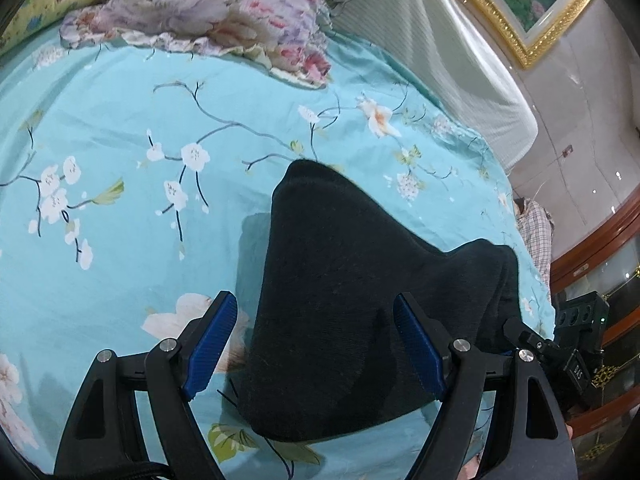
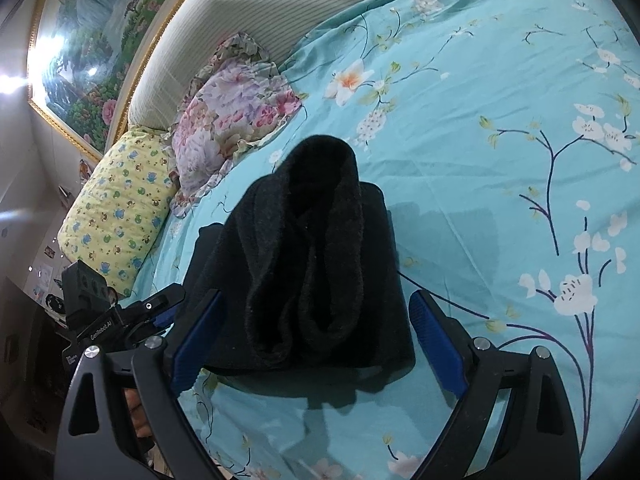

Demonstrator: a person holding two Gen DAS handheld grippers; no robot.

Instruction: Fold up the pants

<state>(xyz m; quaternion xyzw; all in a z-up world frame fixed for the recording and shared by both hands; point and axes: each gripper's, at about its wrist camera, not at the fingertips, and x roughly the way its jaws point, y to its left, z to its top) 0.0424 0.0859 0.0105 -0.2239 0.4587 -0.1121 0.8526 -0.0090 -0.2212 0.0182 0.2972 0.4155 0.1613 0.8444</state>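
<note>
The black pants (image 1: 340, 300) lie folded in a thick bundle on the turquoise flowered bedsheet (image 1: 120, 120). My left gripper (image 1: 316, 320) is open, its blue pads on either side of the bundle, holding nothing. In the right wrist view the pants (image 2: 308, 264) show rolled layered edges facing me. My right gripper (image 2: 316, 320) is open too, its fingers spread around the near end of the bundle. The other gripper shows at the edge of each view, in the left wrist view (image 1: 576, 332) and in the right wrist view (image 2: 120, 312).
A floral pillow (image 1: 216, 12) and a yellow patterned pillow (image 2: 120, 208) lie at the head of the bed by the striped headboard (image 2: 260, 0). A gold-framed painting (image 2: 92, 40) hangs above. A wooden cabinet (image 1: 608, 248) stands beside the bed edge.
</note>
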